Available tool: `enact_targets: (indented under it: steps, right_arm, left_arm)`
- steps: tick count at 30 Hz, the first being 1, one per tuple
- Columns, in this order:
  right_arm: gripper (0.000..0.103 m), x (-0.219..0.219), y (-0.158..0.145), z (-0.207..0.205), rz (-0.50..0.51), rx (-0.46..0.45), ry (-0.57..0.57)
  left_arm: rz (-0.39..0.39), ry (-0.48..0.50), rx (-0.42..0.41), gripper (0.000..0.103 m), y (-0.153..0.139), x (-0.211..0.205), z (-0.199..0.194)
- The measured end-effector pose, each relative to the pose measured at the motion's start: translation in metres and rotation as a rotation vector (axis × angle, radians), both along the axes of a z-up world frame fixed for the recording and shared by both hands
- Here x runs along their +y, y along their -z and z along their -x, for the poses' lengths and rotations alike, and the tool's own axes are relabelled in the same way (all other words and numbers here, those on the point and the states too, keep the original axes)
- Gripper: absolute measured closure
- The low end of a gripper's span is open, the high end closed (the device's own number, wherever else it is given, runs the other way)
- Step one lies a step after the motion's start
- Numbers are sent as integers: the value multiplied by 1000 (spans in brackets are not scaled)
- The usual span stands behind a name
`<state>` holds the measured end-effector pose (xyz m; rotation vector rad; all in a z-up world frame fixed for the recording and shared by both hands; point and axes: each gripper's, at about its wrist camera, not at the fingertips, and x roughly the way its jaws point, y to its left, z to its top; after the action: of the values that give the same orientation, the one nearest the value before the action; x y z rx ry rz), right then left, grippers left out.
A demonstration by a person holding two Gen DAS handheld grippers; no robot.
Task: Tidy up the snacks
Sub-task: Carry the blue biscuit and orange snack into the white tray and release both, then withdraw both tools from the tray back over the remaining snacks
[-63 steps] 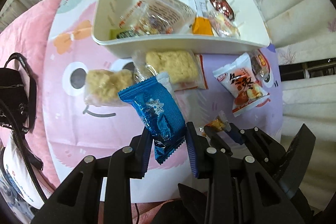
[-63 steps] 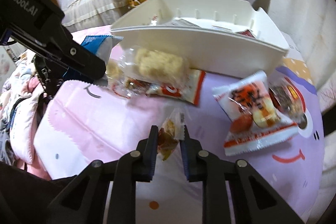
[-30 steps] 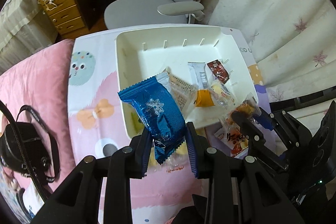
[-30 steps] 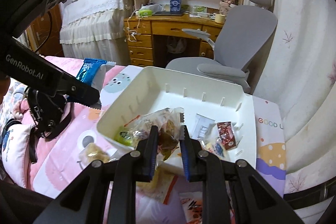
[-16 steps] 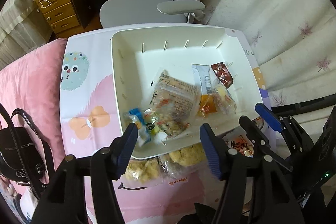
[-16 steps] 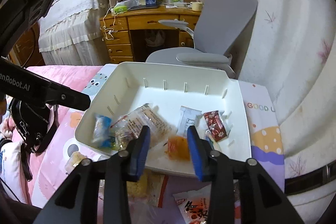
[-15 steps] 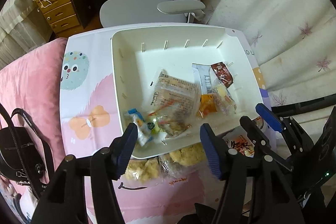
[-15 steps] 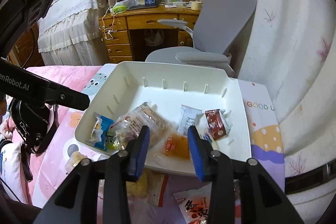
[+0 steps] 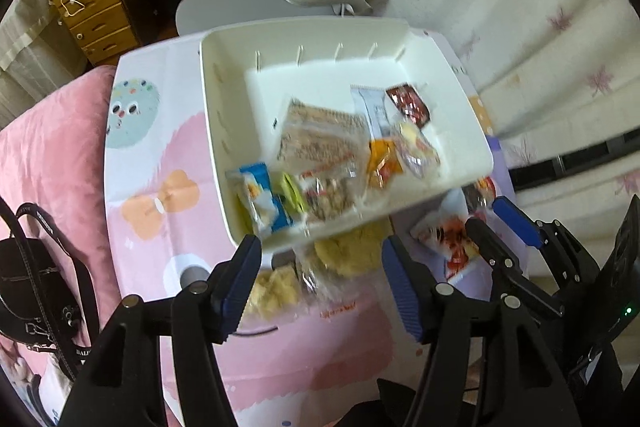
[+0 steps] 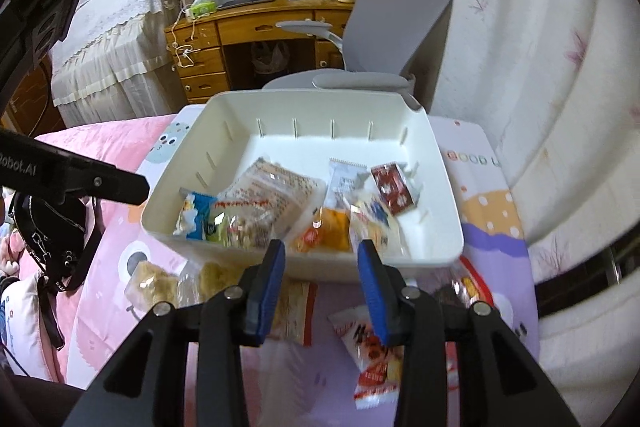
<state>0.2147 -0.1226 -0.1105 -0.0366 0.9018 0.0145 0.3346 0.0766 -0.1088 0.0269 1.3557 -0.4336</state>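
The white bin [image 9: 472, 131] [image 10: 444, 203] stands on the cartoon-print tablecloth [image 9: 160, 155] and holds several snack packets. A blue packet [image 9: 260, 199] [image 10: 194, 215] lies in its near left corner, and a small orange snack [image 9: 382, 163] [image 10: 326, 235] lies near the front wall. My left gripper [image 9: 320, 269] hangs open above the bin's near edge with nothing between its fingers. My right gripper [image 10: 322, 263] [image 9: 496, 223] is open too and holds nothing, in front of the bin. On the cloth lie two rice-cracker packs [image 9: 348, 251] [image 10: 152, 285] and a red-and-white packet [image 9: 448, 243] [image 10: 372, 351].
A grey office chair [image 10: 400, 11] and a wooden desk [image 10: 248, 27] stand behind the table. A black bag with straps [image 9: 28, 279] rests on the pink quilt [image 9: 48, 147] to the left. A white patterned curtain [image 9: 520, 7] runs along the right side.
Both grippers have opened. The blue packet dropped from the left one and the small snack from the right one, and both now lie in the bin. Both grippers have sunk a little.
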Motion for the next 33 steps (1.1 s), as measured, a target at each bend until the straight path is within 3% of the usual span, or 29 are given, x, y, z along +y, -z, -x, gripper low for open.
enact_targets:
  steps: [17, 22, 27, 33]
  right_arm:
    - [65, -27, 18, 67, -62, 119, 173]
    - [59, -47, 23, 78, -80, 131, 216]
    - [59, -68, 31, 82, -103, 158, 219]
    - [56, -93, 30, 80, -103, 172, 165]
  left_arm:
    - [-5, 57, 109, 42, 34, -22, 74]
    - [-23, 78, 140, 42, 41, -38, 91]
    - [-31, 68, 137, 41, 45, -54, 98]
    - [-63, -5, 120, 32, 46, -74, 104]
